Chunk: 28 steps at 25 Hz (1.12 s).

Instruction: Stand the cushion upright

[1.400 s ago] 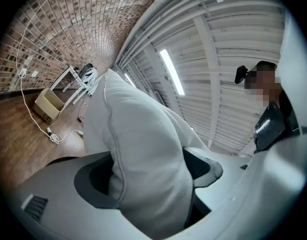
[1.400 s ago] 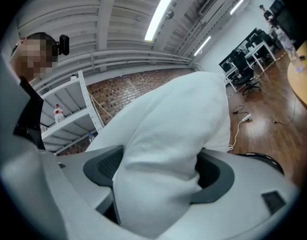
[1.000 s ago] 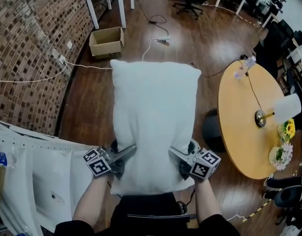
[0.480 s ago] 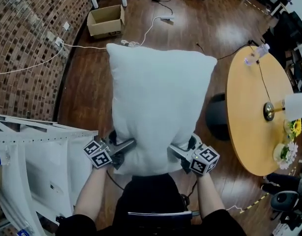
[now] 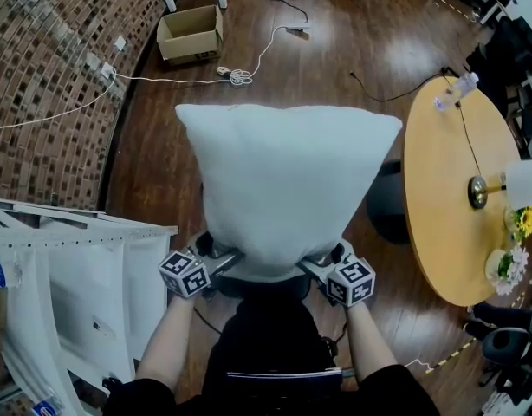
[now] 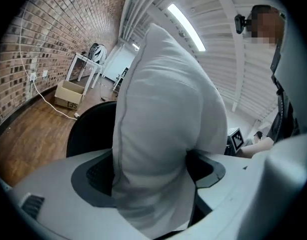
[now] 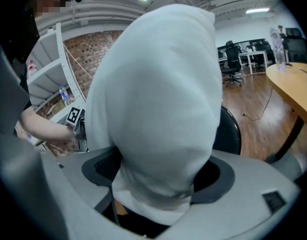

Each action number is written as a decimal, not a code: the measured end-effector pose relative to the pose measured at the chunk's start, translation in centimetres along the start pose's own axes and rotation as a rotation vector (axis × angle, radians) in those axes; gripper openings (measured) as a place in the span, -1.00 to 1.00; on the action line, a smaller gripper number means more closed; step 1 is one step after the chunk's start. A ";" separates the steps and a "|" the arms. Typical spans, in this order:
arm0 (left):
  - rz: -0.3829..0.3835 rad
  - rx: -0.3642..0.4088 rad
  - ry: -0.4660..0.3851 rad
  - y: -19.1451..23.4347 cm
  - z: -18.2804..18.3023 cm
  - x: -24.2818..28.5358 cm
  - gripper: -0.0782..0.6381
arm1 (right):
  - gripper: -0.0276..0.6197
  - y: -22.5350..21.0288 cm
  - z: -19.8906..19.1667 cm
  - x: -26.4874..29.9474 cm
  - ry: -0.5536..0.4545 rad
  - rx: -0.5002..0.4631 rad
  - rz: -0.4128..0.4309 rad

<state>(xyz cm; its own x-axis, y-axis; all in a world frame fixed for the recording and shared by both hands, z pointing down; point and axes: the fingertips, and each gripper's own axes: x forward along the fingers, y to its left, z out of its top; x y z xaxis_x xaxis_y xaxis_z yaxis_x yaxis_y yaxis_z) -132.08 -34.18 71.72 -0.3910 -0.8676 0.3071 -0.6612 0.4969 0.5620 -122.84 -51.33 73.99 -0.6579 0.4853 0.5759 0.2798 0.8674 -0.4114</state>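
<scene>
The left gripper and right gripper each have their jaws clamped on a lower corner of the cushion; the left jaws have just been opening slightly, with fabric pinched between them. The cushion is held upright over a black chair, so the setting-down step seems in hand. Next, its bottom edge likely needs to settle against the backrest before release.

From the head view, the cushion covers the jaw tips of my left gripper and right gripper. The left's jaws have just been easing wider on it. Behind the cushion, the black chair shows only as a dark arc at its side. Each gripper's own body hides the cushion's bottom end. Right of the cushion the round table runs off the frame, and left of it so does the white shelf. I can't read the tiny print on the cardboard box beyond the cushion.
</scene>
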 end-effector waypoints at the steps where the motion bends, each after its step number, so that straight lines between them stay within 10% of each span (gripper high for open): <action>1: 0.016 0.003 0.009 0.4 -0.4 0.0 0.42 | 0.42 0.1 -0.6 0.4 0.020 -0.017 -0.002; 13: 0.288 0.075 0.208 4.0 -8.2 0.3 0.27 | 0.42 -2.0 -10.1 4.9 0.319 -0.050 -0.163; 28: 0.288 0.029 0.255 5.9 -8.6 -2.5 0.27 | 0.43 -1.4 -11.5 4.1 0.320 0.011 -0.228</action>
<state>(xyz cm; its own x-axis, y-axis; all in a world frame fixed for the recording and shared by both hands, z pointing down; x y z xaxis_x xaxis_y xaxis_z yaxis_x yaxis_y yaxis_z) -129.48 -29.23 80.92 -0.3941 -0.6672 0.6320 -0.5669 0.7178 0.4042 -117.92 -49.32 85.07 -0.4502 0.2915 0.8440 0.1434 0.9566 -0.2538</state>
